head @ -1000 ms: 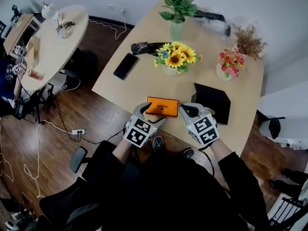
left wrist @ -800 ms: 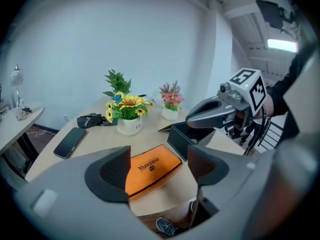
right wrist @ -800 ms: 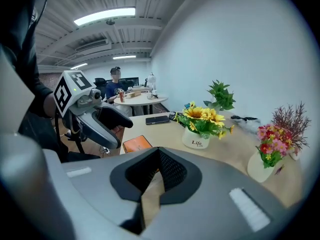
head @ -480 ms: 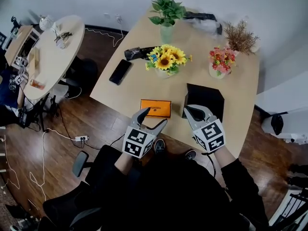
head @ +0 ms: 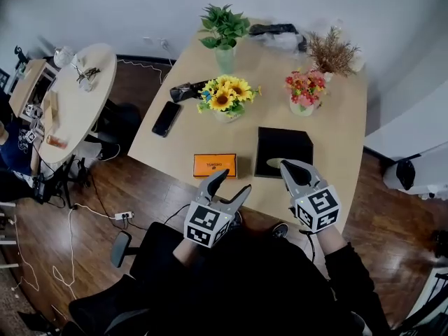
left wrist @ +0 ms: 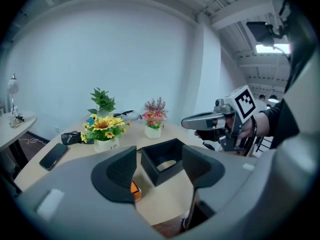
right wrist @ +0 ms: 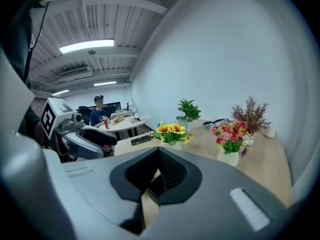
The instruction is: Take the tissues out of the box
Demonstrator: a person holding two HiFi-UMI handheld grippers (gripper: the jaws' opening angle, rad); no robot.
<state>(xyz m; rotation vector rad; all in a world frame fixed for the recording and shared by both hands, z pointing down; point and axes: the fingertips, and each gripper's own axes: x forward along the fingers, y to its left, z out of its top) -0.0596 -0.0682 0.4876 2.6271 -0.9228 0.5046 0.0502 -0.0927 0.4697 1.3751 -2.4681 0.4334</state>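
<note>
A black tissue box (head: 283, 145) stands open-topped on the tan table (head: 350, 131), with a pale oval (head: 274, 163) showing in its top. In the left gripper view the box (left wrist: 150, 170) lies just ahead of my left gripper (left wrist: 159, 154). That left gripper (head: 234, 180) hangs over the table's near edge beside an orange box (head: 215, 164); its jaws are closing with nothing between them. My right gripper (head: 287, 165) hovers at the black box's near edge with its jaws together and empty. In its own view the right gripper (right wrist: 159, 158) shows pads that meet.
Sunflowers (head: 222, 98), a pink bouquet (head: 302, 89), a green plant (head: 224, 30) and a dried plant (head: 329, 51) stand farther back. A phone (head: 166, 118) lies at the table's left. A round table (head: 70, 89) stands at the far left. The orange box (left wrist: 134, 189) peeks from behind the left jaw.
Both grippers have drawn back from the orange box toward the table's near edge. The right gripper now sits at the black box's near side. The head view has shifted.
</note>
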